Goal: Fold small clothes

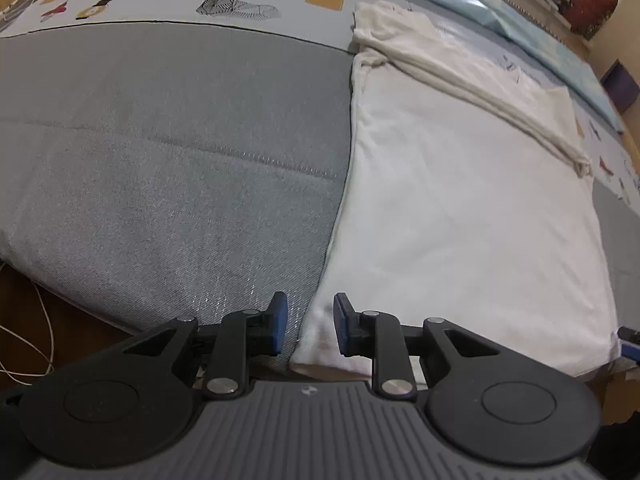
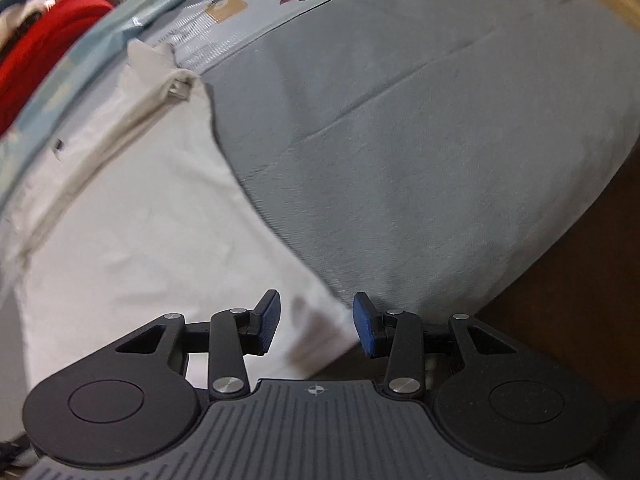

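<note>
White garment (image 1: 460, 208) lies spread flat on a bed (image 1: 168, 152) covered in grey fabric, its lower hem along the bed's near edge. A sleeve (image 1: 472, 88) is folded across its upper part as a creased band. Beyond it, a pale printed sheet (image 1: 248, 0) with a deer drawing runs along the far side of the bed.

The left gripper (image 1: 310, 328) hangs over the garment's near left corner with its blue pads apart; the corner lies under the gap, and neither pad presses on it. The left wrist view alone shows the deer print, a thin white cord (image 1: 44, 320) on the brown floor beside the bed, and yellow and red soft things at the far right.

The right gripper (image 2: 316, 326) hangs over the garment's near right corner, jaws parted wider, holding nothing. Its view, somewhat blurred, alone shows a red cloth (image 2: 48, 44) past the far edge of the bed and the grey cover curving down to the floor.
</note>
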The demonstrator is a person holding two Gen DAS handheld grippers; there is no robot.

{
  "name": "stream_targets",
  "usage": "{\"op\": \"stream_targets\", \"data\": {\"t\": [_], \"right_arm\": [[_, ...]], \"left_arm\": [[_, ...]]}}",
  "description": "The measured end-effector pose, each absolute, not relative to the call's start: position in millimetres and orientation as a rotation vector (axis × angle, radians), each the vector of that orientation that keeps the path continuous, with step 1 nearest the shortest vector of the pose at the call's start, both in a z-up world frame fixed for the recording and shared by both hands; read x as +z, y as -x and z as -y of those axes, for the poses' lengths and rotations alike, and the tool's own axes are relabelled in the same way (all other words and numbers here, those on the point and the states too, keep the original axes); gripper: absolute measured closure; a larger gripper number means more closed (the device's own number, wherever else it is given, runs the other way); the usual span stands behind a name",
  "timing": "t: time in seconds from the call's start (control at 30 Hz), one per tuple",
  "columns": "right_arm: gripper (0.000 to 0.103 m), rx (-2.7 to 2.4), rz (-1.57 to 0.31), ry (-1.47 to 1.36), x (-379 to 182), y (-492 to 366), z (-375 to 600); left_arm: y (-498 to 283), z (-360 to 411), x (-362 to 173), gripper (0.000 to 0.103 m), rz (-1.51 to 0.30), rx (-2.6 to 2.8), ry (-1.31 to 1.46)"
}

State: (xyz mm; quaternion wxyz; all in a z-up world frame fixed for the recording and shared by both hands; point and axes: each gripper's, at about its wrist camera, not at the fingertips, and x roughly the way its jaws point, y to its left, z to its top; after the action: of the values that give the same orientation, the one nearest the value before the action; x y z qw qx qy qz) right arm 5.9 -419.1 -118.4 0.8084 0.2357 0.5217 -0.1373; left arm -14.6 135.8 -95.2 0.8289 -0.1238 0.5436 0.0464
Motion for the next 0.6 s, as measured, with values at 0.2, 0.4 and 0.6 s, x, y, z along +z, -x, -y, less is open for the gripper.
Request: {"op": "stream_targets", "data": {"t": [0.2, 0.4, 0.6], "right_arm": [[0.059, -0.286, -1.133, -0.476, -123, -4, 418], [0.058, -0.285, -1.166, -0.411, -129, -5, 411], [0.055, -0.261, -1.177, -0.343, -129, -6, 402]], "left_arm": [[12, -134, -101, 0.068, -1.182, 0.099, 0.251], [11, -129, -111, 0.067, -1.221, 0.074, 0.235], [9, -123, -119, 0.067, -1.240, 0.063, 0.197]]}}
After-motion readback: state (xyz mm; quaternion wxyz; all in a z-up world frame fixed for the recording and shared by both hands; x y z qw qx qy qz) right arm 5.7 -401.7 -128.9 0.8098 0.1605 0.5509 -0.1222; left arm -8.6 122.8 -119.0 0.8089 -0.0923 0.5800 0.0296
